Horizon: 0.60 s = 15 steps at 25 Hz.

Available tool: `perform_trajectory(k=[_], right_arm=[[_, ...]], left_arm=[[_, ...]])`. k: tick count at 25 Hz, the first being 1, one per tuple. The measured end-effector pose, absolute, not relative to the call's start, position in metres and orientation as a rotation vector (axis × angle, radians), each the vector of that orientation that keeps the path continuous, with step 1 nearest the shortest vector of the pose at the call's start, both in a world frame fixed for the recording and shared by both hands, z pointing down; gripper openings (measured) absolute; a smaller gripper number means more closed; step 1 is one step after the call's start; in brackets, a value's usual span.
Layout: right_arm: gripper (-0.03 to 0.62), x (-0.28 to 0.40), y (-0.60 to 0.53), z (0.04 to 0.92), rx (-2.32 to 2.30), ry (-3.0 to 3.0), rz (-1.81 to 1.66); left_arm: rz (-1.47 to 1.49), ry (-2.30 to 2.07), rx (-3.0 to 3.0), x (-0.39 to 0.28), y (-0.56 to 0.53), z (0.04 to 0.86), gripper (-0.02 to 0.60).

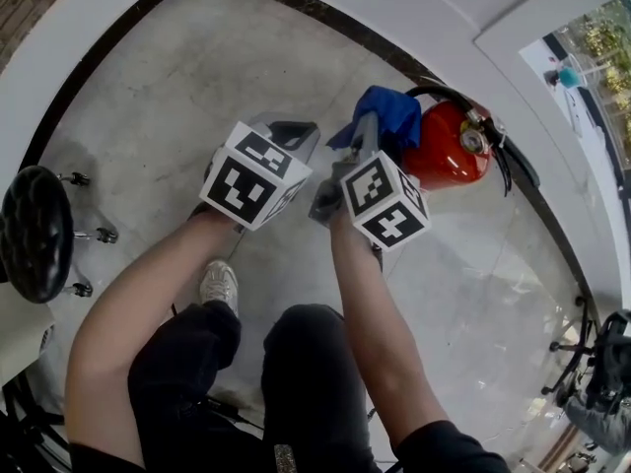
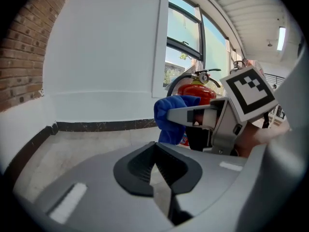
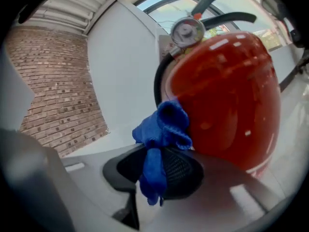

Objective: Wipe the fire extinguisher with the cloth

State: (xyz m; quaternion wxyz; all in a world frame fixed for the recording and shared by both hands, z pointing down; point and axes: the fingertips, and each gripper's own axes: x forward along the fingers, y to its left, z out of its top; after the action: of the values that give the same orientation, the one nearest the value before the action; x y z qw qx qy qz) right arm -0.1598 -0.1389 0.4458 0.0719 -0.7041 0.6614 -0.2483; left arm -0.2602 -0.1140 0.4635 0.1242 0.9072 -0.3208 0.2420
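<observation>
The cloth (image 3: 161,129) is clamped in the right gripper (image 3: 154,173), just beside the fire extinguisher (image 3: 227,95) at the frame's right. The left gripper (image 2: 157,173) is closed on nothing. Thinly pinched, the cloth could be dragged loose by rubbing.

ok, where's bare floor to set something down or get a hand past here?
Bare floor between the black stool, the wall base and the left gripper. Also clear in front of the fire extinguisher, right of the person's right arm. Crowded: the right gripper with the blue cloth sits close against the extinguisher by the wall.
</observation>
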Motion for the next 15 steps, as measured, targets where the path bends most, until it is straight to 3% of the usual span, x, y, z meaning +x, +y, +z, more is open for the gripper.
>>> perform_trajectory(k=[6, 15], right_arm=[[0.094, -0.154, -0.113, 0.471, -2.114, 1.983, -0.810], [0.094, -0.133, -0.051, 0.454, -2.113, 2.167, -0.621]], left_arm=[[0.731, -0.913, 2.647, -0.246, -0.104, 0.470, 0.005], [0.748, -0.830, 2.670, -0.204, -0.078, 0.474, 0.005]])
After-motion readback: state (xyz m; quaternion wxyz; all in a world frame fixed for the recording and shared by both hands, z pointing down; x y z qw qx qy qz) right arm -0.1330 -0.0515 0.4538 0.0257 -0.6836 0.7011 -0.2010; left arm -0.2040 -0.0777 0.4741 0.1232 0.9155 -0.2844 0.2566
